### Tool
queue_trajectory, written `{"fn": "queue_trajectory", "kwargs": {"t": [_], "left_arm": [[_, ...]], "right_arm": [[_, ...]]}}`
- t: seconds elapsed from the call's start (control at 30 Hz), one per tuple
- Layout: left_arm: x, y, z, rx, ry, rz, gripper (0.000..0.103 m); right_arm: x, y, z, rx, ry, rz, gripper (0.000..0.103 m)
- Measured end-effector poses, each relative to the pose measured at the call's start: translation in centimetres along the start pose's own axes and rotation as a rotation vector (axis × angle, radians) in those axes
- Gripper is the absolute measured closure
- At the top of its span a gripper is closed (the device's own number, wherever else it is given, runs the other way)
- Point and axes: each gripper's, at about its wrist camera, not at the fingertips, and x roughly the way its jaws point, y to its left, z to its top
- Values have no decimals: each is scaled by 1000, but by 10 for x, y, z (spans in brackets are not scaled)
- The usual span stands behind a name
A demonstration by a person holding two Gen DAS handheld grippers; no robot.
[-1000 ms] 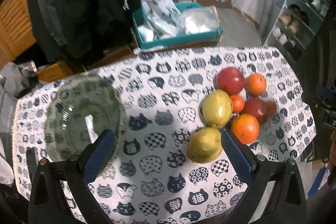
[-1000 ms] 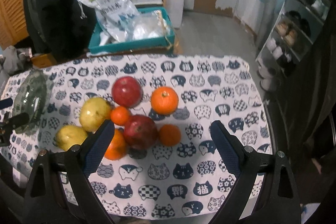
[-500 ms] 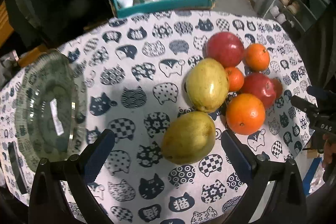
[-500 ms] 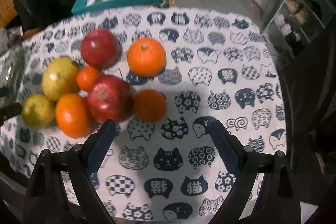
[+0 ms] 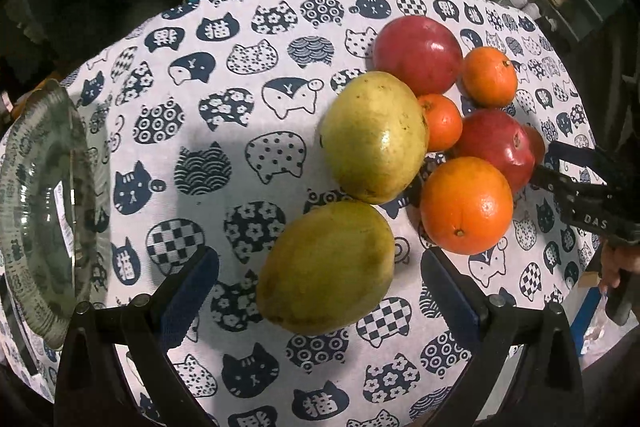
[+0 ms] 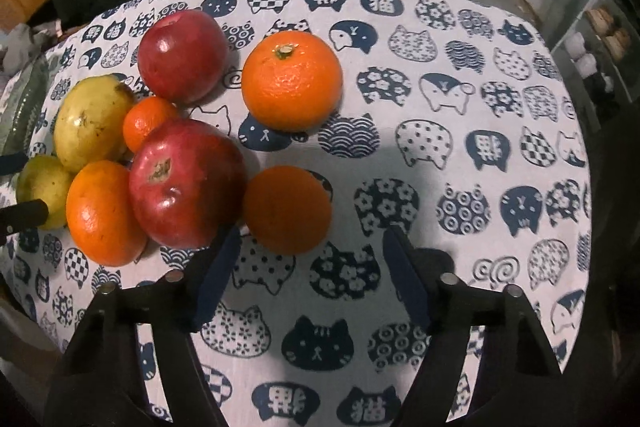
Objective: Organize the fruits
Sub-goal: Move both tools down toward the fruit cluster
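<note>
Left wrist view: counter (image 5: 256, 27) under cat-print cloth, glass bowl (image 5: 44, 211) at left edge. Fruit clustered right of centre; nearest pear (image 5: 326, 267) between wide-spread left tool (image 5: 320, 287), untouched. Right wrist view: right tool (image 6: 312, 259) closing, small orange (image 6: 287, 209) just ahead, not yet pinched.

Cloth tablecloth (image 5: 248, 75), glass bowl (image 5: 44, 195), glossy apples (image 6: 184, 183)

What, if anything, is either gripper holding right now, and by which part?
Nothing is held. The left gripper stands open around a mango; the right gripper is closing near an orange.
</note>
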Motion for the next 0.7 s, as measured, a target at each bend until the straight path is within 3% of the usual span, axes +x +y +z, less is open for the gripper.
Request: {"fn": "queue_trajectory", "kwargs": {"t": [0.13, 0.27, 0.37, 0.57, 0.7], "left_arm": [[6, -1, 0, 1, 19, -15, 1], [12, 1, -1, -3, 36, -25, 2], [16, 1, -1, -8, 53, -41, 7], [21, 3, -1, -20, 70, -55, 8], [23, 6, -1, -29, 79, -72, 16]], "right_arm": [[5, -5, 3, 7, 2, 38, 37], [3, -6, 3, 7, 0, 105, 62], [2, -3, 2, 14, 8, 109, 62], [-6, -9, -9, 41, 18, 70, 62], [-12, -18, -17, 79, 40, 43, 62]]}}
